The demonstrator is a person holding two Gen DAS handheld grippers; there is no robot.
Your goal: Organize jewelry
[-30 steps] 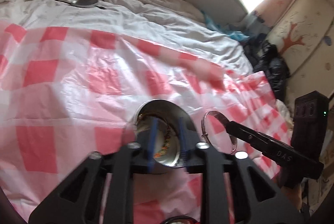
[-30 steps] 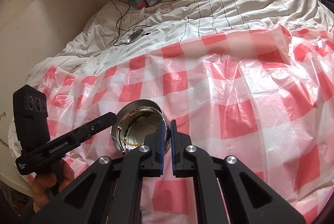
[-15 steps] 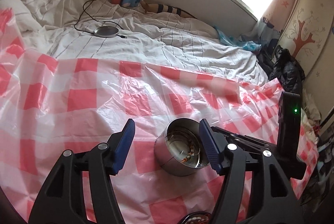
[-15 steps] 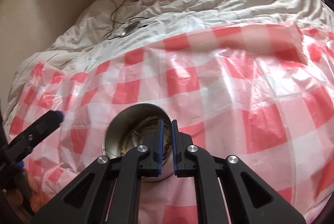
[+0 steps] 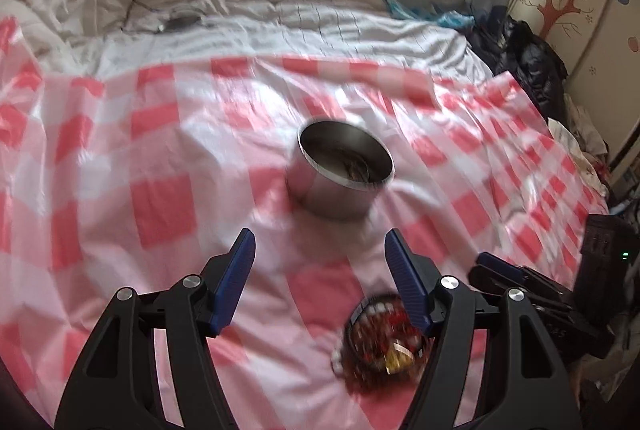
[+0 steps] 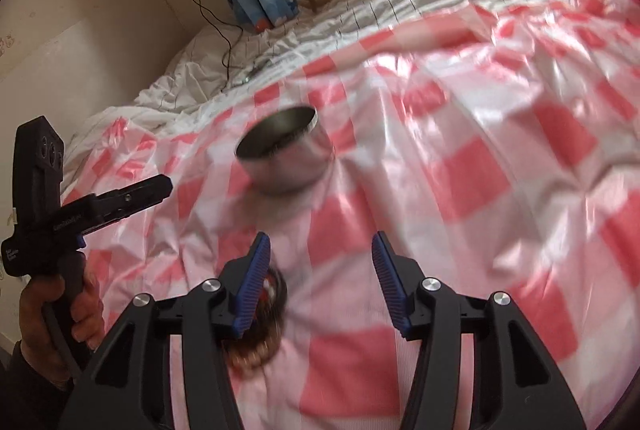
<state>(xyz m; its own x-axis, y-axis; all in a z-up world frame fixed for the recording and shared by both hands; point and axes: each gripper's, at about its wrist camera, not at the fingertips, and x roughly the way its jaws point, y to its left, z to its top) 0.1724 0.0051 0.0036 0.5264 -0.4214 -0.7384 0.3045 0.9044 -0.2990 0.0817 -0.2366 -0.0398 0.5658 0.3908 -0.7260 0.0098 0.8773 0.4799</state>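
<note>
On the bed, a pink-and-white checked sheet point(image 5: 160, 157) is spread over the white bedding point(image 5: 304, 29), and a round metal tin point(image 5: 340, 169) stands upright on it, well apart from both grippers. Only the left view looks down into the tin: something thin and tangled lies at the bottom, too blurred to name. From the right view its inside is just dark wall.

Nearer, a heap of dark red and brown beaded jewelry point(image 5: 384, 342) lies on the sheet; the left view shows most of it, the right view only a blurred edge behind a blue finger pad point(image 6: 252, 286).

Both the left gripper point(image 5: 320, 278) and the right gripper point(image 6: 320, 278) have just been opening and stand spread, with nothing between the pads. The right view alone shows a hand point(image 6: 60, 326) gripping the left tool's handle.
</note>
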